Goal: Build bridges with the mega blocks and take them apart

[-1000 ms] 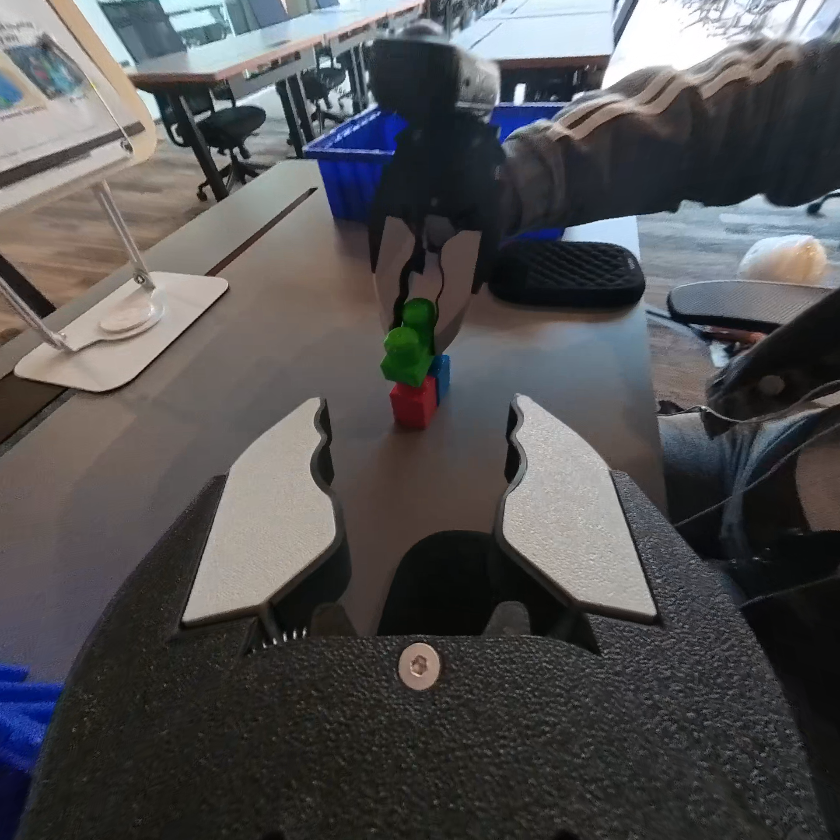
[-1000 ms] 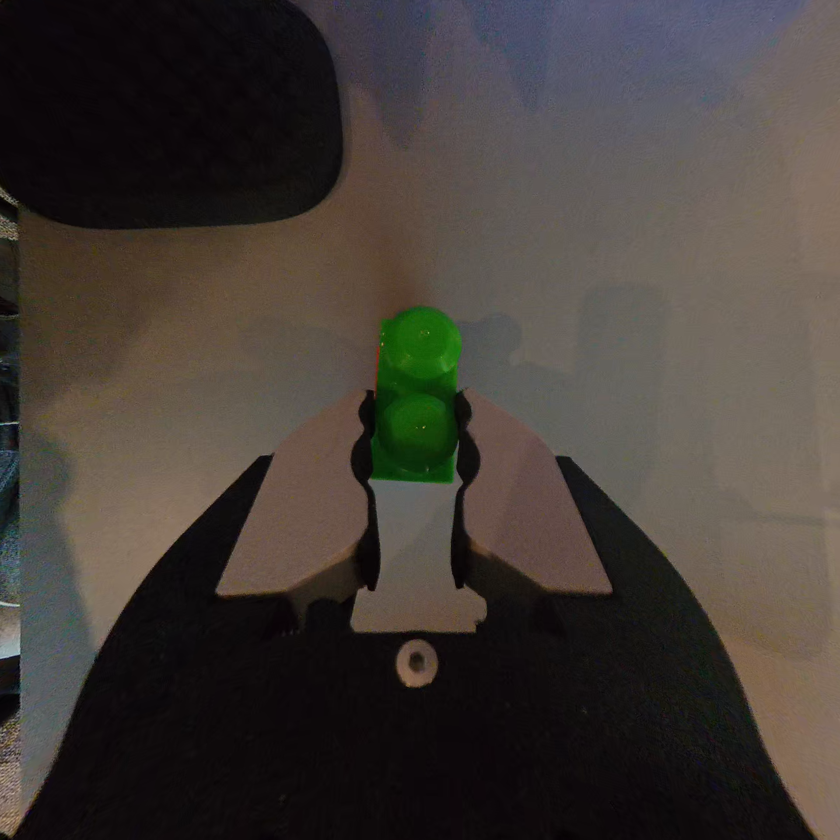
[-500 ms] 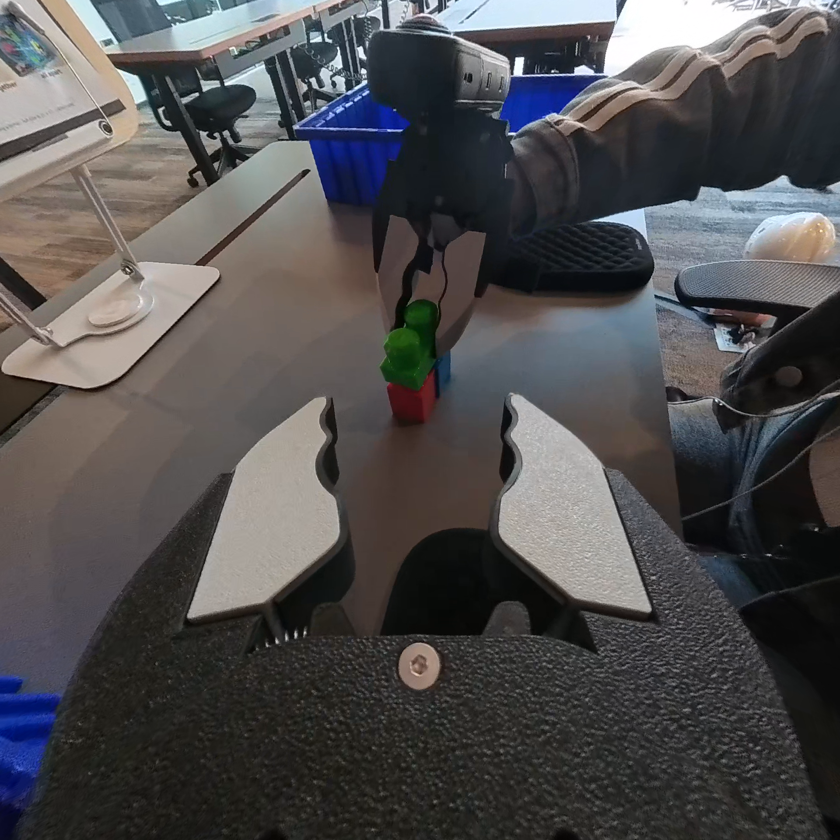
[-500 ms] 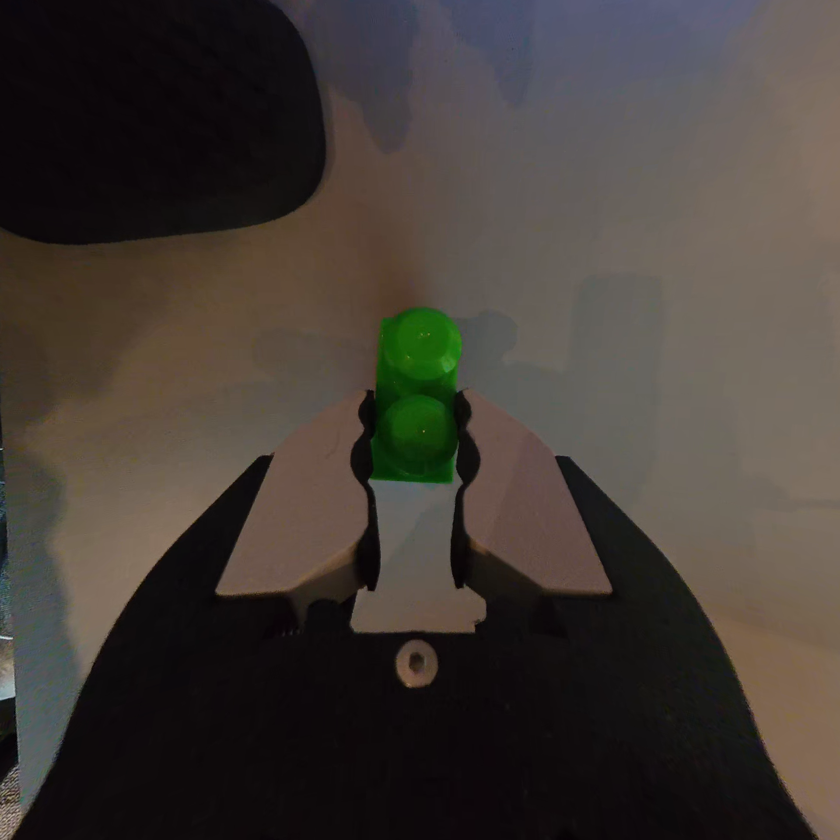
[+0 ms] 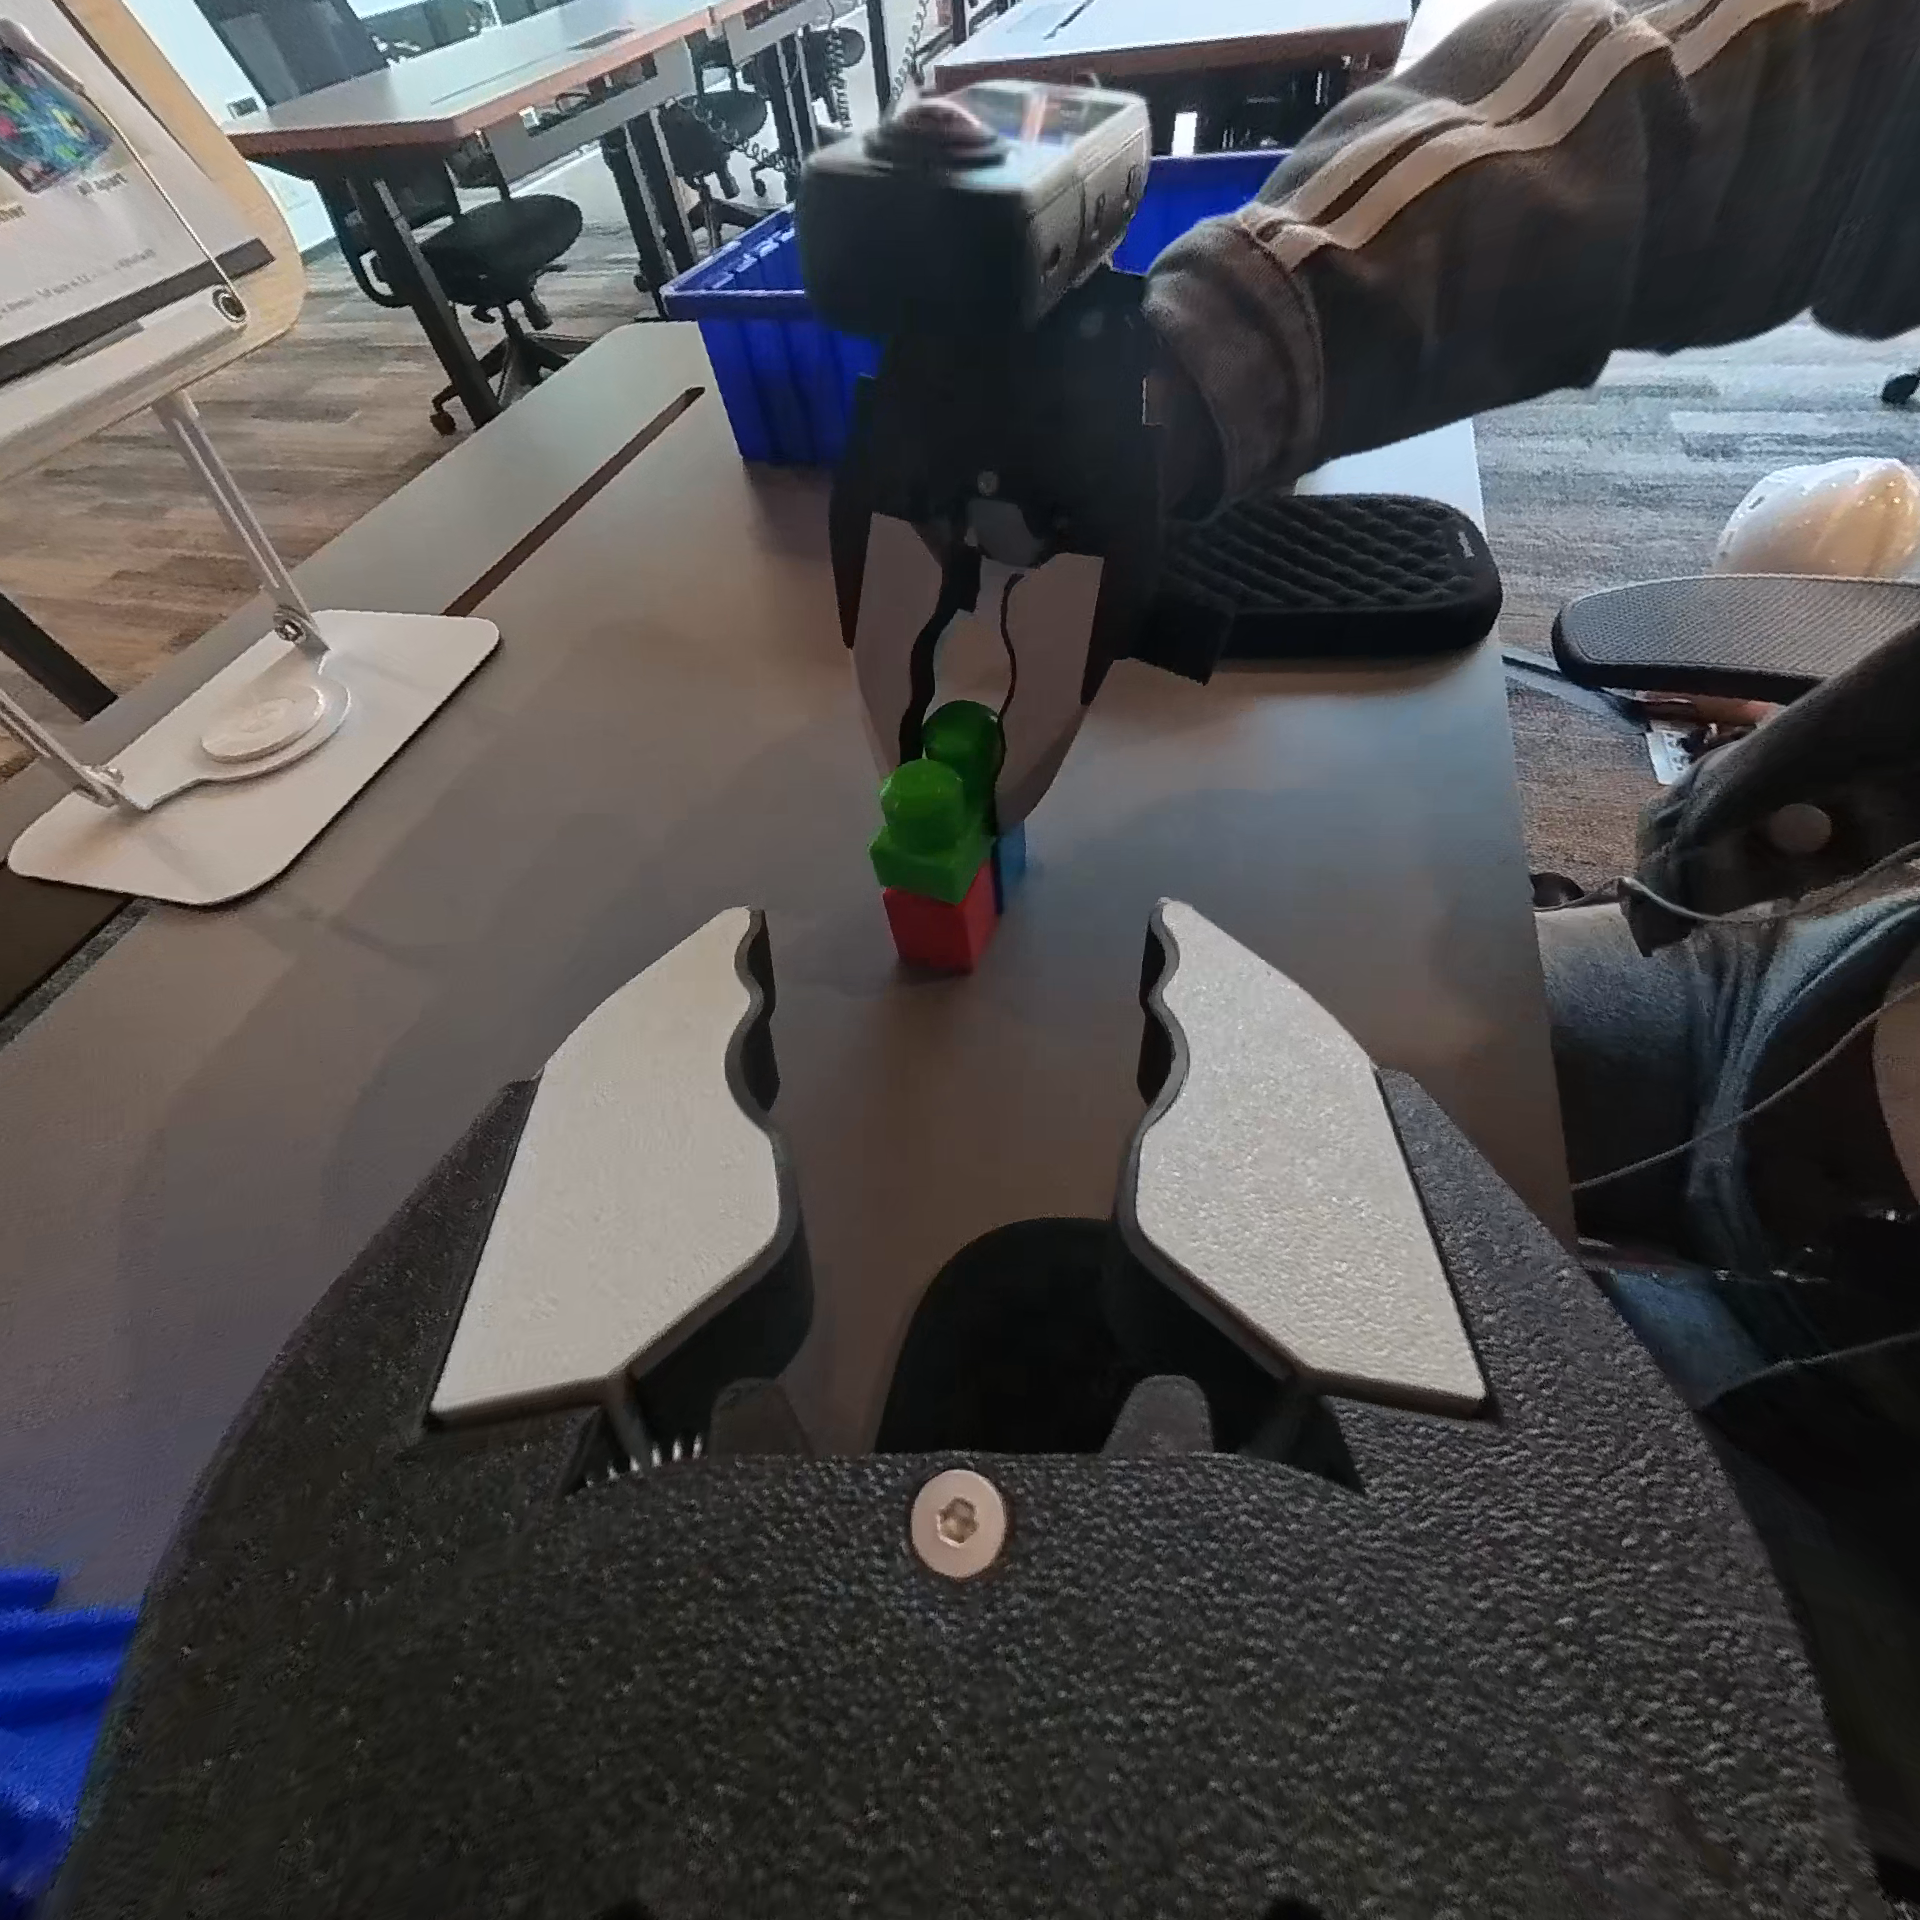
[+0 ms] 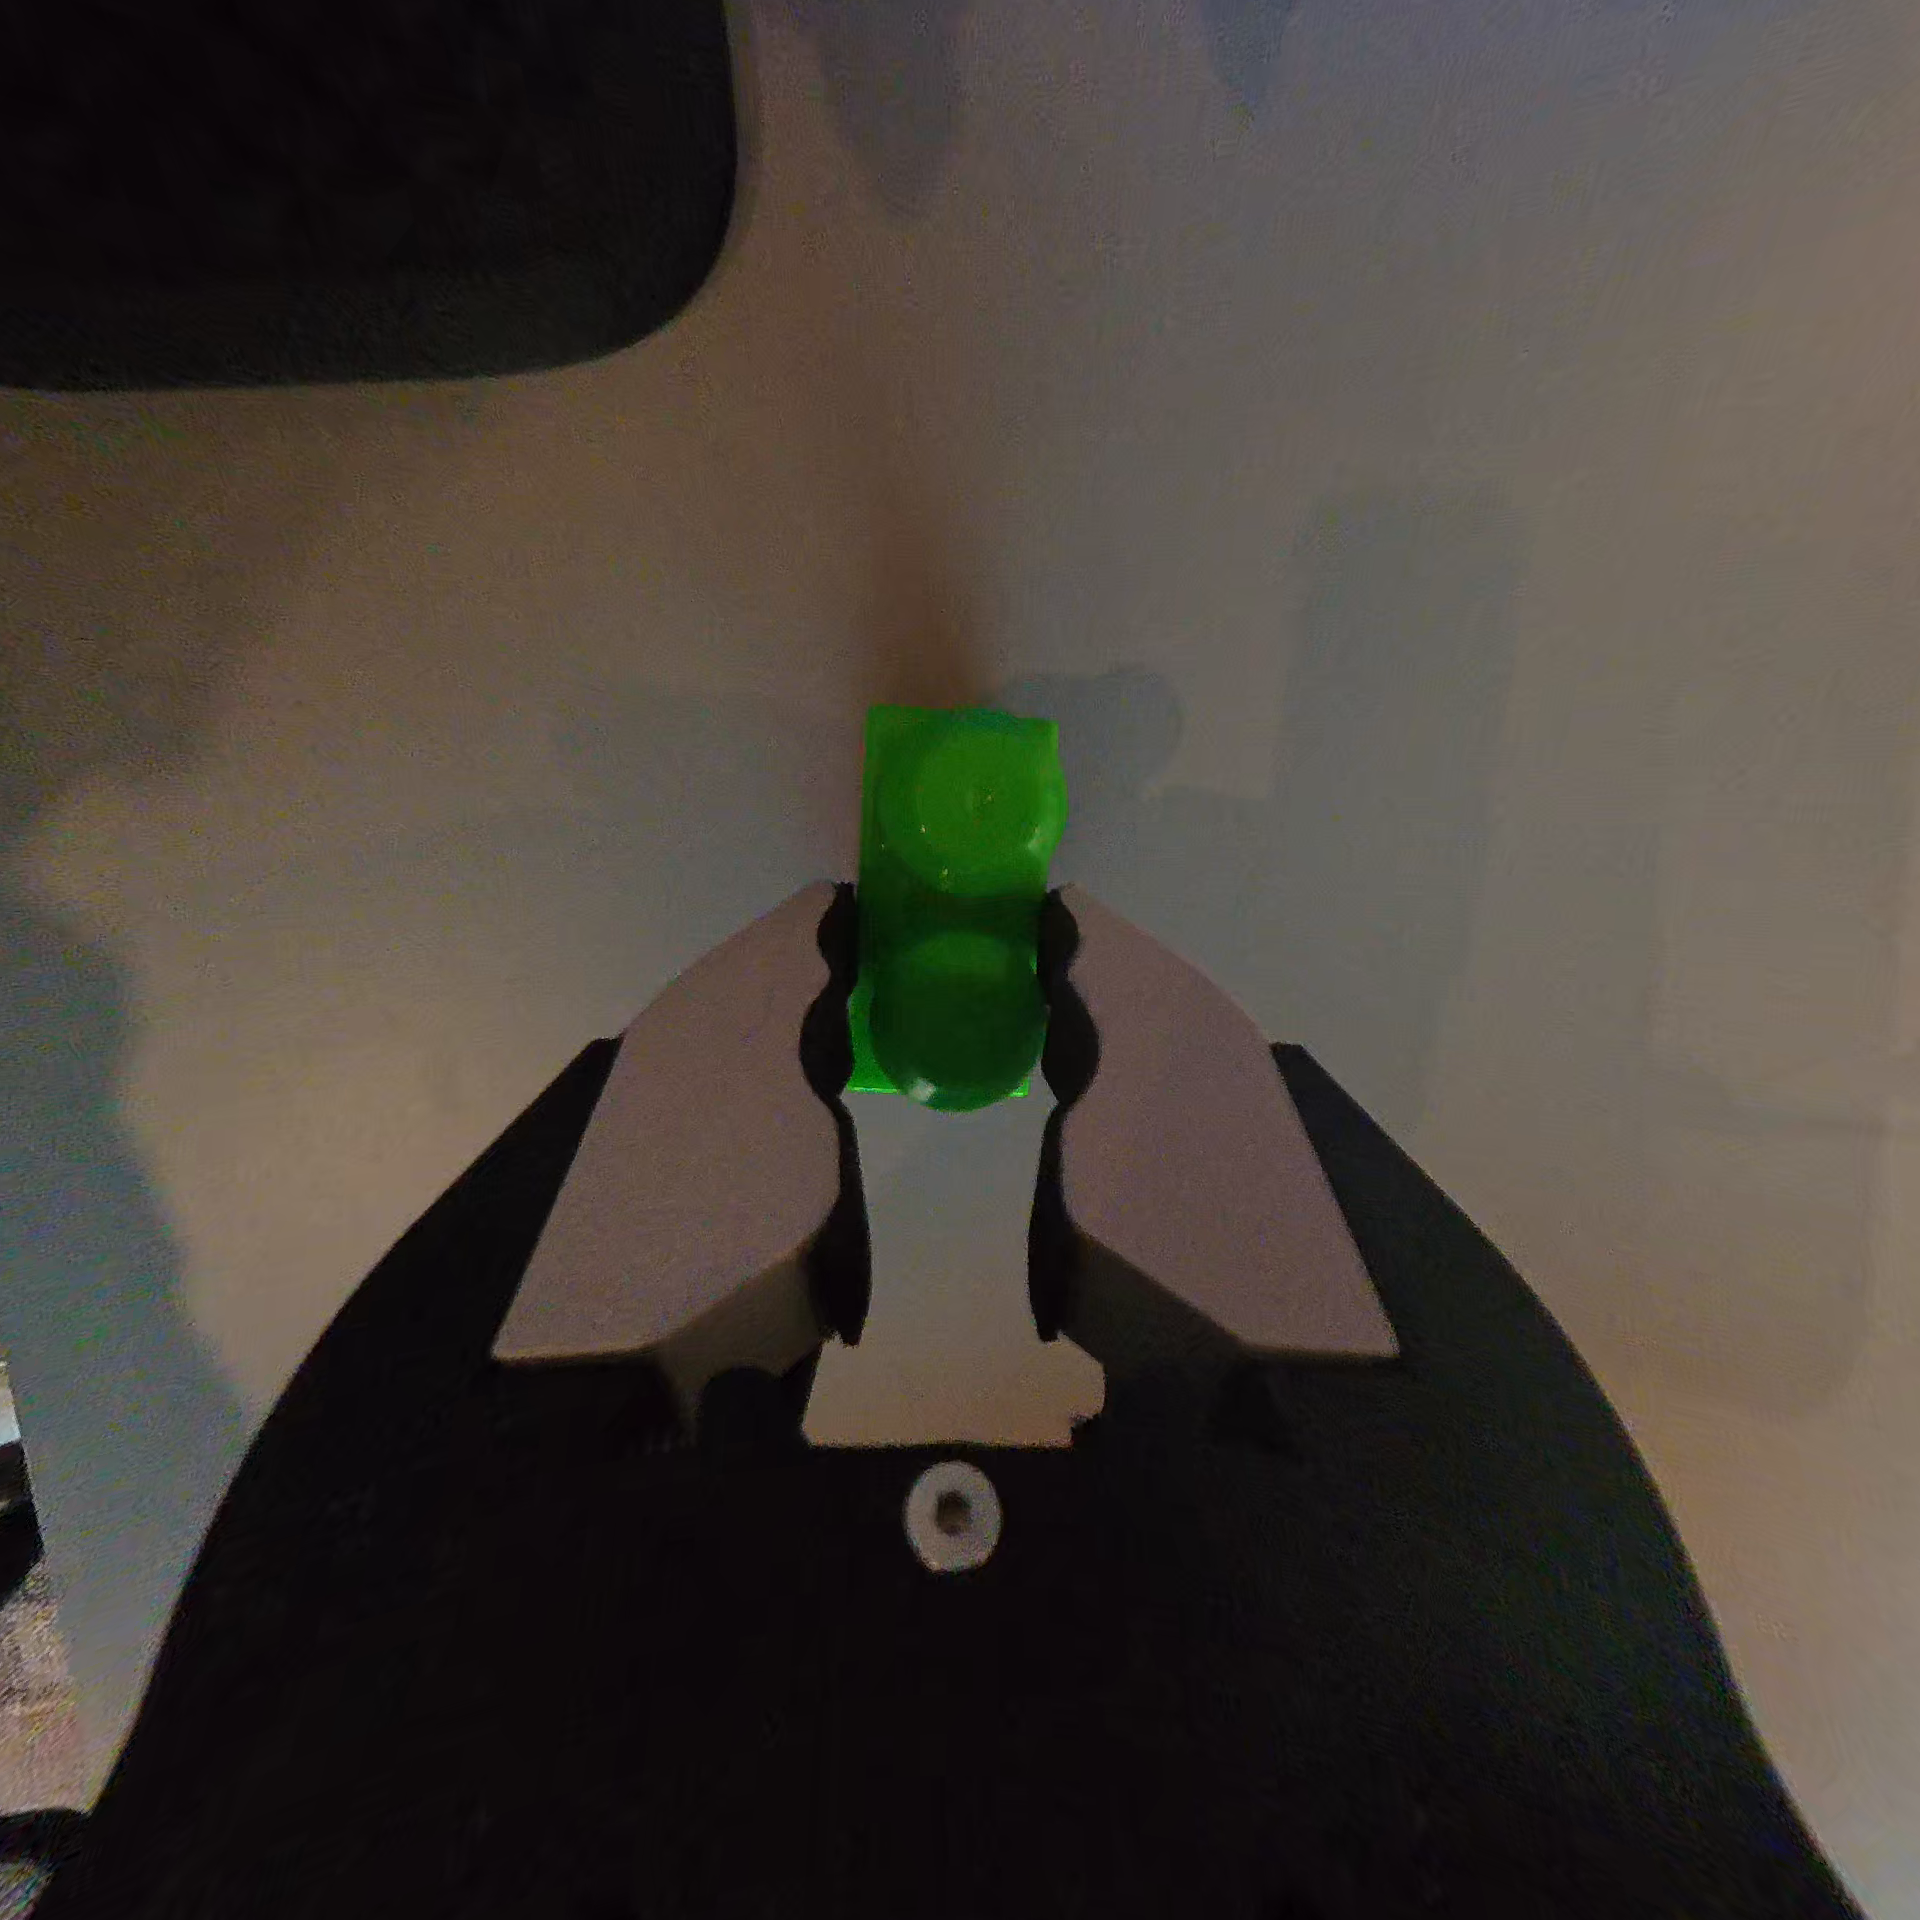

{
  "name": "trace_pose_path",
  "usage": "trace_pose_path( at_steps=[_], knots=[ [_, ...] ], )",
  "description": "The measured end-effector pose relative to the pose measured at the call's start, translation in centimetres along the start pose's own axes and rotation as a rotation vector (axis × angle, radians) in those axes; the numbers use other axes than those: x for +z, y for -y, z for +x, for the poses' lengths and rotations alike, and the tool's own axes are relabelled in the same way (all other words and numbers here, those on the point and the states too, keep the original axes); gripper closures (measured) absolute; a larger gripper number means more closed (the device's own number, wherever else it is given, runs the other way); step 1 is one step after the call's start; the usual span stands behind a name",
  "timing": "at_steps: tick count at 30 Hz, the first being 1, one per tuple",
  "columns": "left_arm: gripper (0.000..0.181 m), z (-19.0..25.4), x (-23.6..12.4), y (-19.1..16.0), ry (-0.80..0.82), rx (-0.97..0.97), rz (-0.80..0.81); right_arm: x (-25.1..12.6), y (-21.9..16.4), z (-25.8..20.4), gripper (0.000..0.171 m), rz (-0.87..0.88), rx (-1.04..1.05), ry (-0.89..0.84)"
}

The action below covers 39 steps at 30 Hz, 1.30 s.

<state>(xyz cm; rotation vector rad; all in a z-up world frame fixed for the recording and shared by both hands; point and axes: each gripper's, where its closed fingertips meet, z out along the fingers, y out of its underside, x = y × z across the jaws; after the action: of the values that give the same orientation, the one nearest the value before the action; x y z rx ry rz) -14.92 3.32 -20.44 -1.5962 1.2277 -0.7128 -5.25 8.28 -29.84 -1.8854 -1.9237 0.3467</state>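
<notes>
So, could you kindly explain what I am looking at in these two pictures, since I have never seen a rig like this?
A person holds a two-fingered gripper in each hand, each with a camera looking along its fingers. The left wrist view shows the left gripper, jaws open and empty, above a dark table. Ahead, the right gripper, on a striped sleeve, comes down from above. The right wrist view looks straight down: its jaws are shut on the green block, which tops a red block and a blue block.
</notes>
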Motion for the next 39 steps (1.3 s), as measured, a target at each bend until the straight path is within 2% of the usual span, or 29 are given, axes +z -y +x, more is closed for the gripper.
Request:
trace_pose_path(
  at_steps=[12,32,39],
  knots=[
    [0.114,0.6,0.9,-0.2,-0.019,0.020,-0.027,0.3,-0.5,0.0,0.138,-0.238,-0.081,0.032],
    [0.113,1.4,1.9,-0.3,-0.056,0.038,-0.032,0.3,-0.9,0.1,0.137,-0.520,-0.151,0.089],
    [0.113,1.6,2.2,-0.3,-0.068,0.046,-0.032,0.4,-0.9,0.0,0.137,-0.453,-0.112,0.124]
  ],
)
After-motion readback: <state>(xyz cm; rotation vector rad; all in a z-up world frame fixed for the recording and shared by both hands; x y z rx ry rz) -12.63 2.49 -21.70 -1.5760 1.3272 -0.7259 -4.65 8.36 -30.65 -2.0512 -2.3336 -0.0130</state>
